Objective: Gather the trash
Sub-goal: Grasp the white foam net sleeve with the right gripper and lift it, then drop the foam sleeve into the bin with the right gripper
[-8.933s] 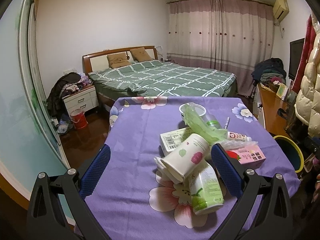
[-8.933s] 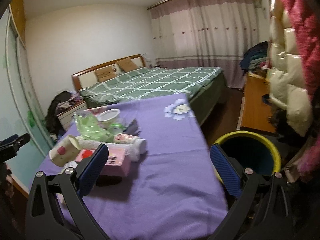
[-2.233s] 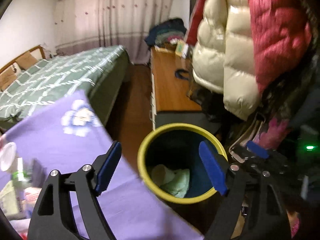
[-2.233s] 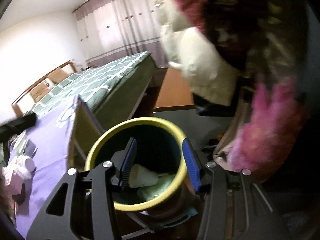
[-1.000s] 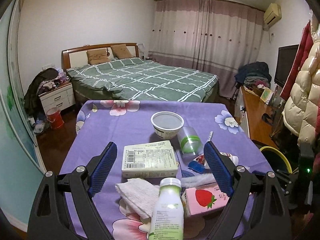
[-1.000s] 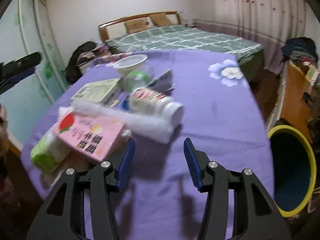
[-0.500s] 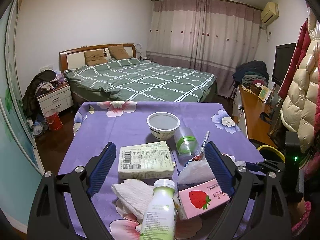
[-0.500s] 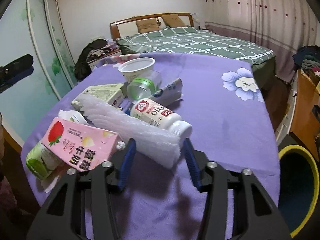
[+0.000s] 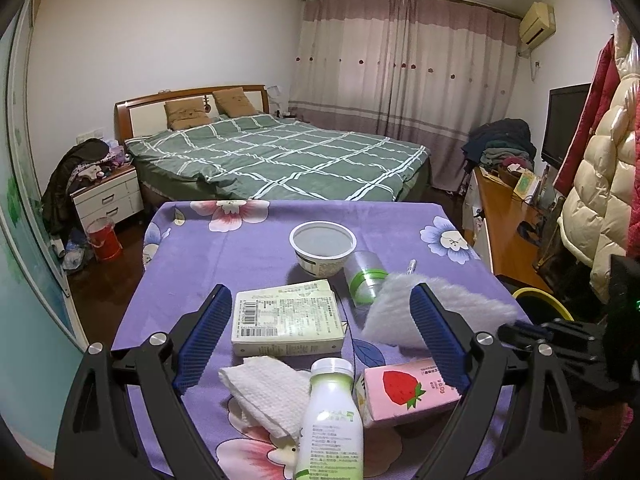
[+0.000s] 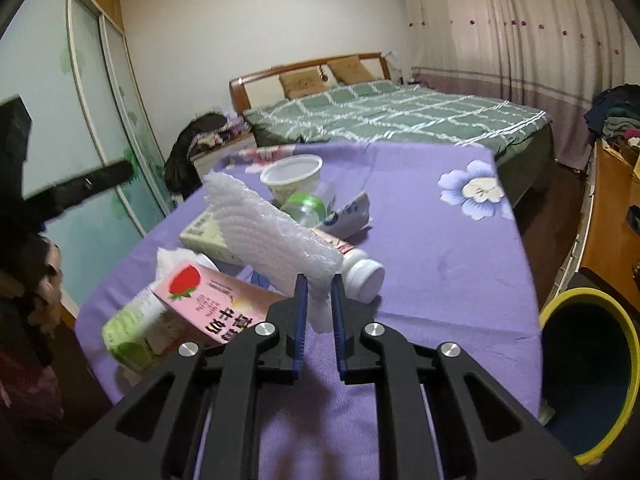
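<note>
Right gripper [image 10: 319, 294] is pinched down on the near end of the white foam wrap sheet [image 10: 267, 232]; the sheet sticks up toward 11 o'clock over the pile, clear of the cloth as far as I can tell. My read: very light, soft and springy, so it'll flop and could slide out of the pads. The grip is only on the edge; taking more of the sheet would be safer for the carry.

Left gripper [image 9: 320, 336] is spread wide and empty, hovering over the near edge of the table.

Left view, near to far:
- 6 o'clock: green-label bottle [image 9: 330, 420], capped, probably rigid and a bit slick; grab mid-body.
- 7 o'clock: crumpled paper towel [image 9: 266, 394], soft.
- 5 o'clock: pink strawberry milk carton [image 9: 404, 394], stiff enough across its flat sides.
- Centre: flat barcode box [image 9: 286, 318].
- 12 to 1 o'clock: white tub [image 9: 322, 246], clear cup [image 9: 363, 276] on its side, thin-walled, crushable.

Surface is a purple floral tablecloth [image 9: 224, 248], likely to drag if pushed. Yellow-rimmed bin [image 10: 588, 372] sits on the floor off the table's right side, at 4 o'clock in the right view. Beyond: green checked bed [image 9: 280, 160], curtains [image 9: 404, 64], wooden desk [image 9: 506, 232] at 3 o'clock.
</note>
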Action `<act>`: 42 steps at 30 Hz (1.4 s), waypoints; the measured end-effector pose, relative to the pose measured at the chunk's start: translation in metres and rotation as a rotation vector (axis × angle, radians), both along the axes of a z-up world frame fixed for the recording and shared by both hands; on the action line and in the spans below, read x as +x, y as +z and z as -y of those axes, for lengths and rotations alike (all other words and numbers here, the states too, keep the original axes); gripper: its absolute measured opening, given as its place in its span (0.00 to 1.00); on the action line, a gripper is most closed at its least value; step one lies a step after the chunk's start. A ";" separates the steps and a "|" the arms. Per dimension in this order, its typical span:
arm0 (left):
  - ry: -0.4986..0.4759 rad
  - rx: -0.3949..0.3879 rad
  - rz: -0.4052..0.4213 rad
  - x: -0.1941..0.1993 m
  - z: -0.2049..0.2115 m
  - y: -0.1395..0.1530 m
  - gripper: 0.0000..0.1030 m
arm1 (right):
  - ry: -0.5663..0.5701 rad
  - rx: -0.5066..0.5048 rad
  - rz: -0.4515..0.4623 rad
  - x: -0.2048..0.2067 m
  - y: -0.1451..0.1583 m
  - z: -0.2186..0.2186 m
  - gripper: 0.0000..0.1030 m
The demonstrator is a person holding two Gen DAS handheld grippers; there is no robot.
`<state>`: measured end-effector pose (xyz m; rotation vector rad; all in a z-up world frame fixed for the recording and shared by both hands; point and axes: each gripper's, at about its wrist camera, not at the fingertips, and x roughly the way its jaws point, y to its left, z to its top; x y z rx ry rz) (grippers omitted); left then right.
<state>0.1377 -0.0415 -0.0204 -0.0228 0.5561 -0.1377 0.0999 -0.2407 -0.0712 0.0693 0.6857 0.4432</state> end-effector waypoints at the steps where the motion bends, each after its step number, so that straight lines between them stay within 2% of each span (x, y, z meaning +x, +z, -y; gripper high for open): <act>1: -0.003 0.001 0.001 0.000 0.001 0.000 0.87 | -0.007 0.006 0.010 -0.002 0.003 0.003 0.11; 5: -0.015 0.004 0.004 -0.004 0.005 0.000 0.87 | -0.063 0.023 0.047 -0.013 0.014 0.020 0.11; 9: -0.036 0.010 0.003 -0.008 0.012 -0.001 0.87 | -0.173 0.018 0.069 -0.018 0.020 0.050 0.11; 12: -0.054 0.016 -0.003 -0.011 0.019 -0.003 0.87 | -0.299 -0.004 0.073 -0.024 0.020 0.081 0.11; 21: -0.098 0.034 -0.055 -0.013 0.036 -0.021 0.87 | -0.702 -0.144 0.025 -0.037 -0.009 0.175 0.11; 24: -0.107 0.036 -0.072 -0.014 0.040 -0.026 0.87 | -0.792 -0.175 -0.015 -0.034 -0.025 0.200 0.12; 29: -0.132 0.052 -0.098 -0.016 0.047 -0.035 0.87 | -0.856 -0.217 -0.057 -0.027 -0.044 0.217 0.14; 31: -0.136 0.054 -0.106 -0.016 0.049 -0.038 0.87 | -0.873 -0.223 -0.065 -0.024 -0.048 0.214 0.20; 42: -0.176 0.044 -0.187 -0.004 0.056 -0.064 0.87 | -0.855 -0.213 -0.065 -0.017 -0.051 0.207 0.27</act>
